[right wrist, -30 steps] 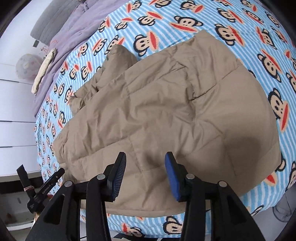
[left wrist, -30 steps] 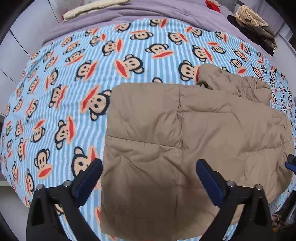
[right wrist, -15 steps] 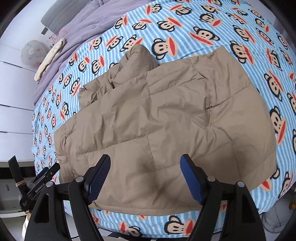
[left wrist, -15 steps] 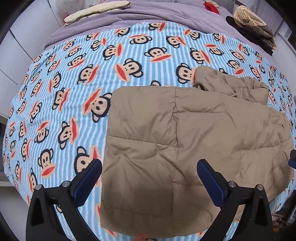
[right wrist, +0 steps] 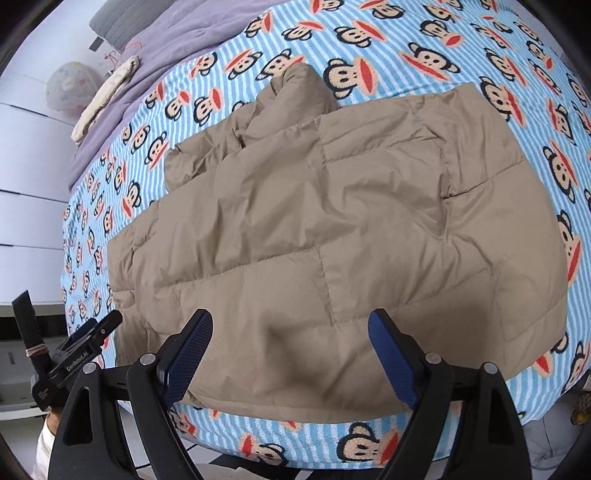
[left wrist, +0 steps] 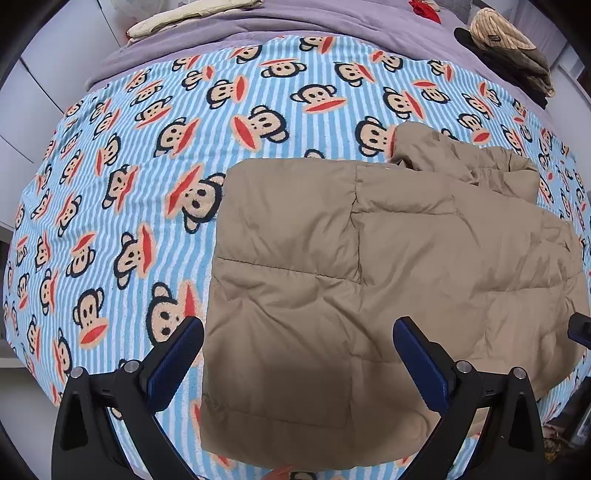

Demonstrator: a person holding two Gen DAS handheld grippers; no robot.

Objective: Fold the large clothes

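A big tan puffy jacket [left wrist: 369, 280] lies flat on a bed. Under it is a blue striped blanket [left wrist: 147, 184] with monkey faces all over it. The jacket sits near the front edge of the bed, and one bunched-up part [left wrist: 461, 162] sticks out at its far side.

The left gripper [left wrist: 295, 354] hangs above the near part of the jacket. Its two blue fingers [left wrist: 173, 363] are spread wide apart and hold nothing. The right gripper [right wrist: 291, 354] hangs over the jacket's near edge too. Its fingers [right wrist: 188, 354] are also wide apart, with nothing between them.

There are no boxes or baskets in view. Past the monkey blanket is a purple sheet [left wrist: 295, 18]. A folded cream cloth [left wrist: 192, 16] lies on it. A small pile of dark and striped clothes [left wrist: 509, 51] sits at the far right corner of the bed.
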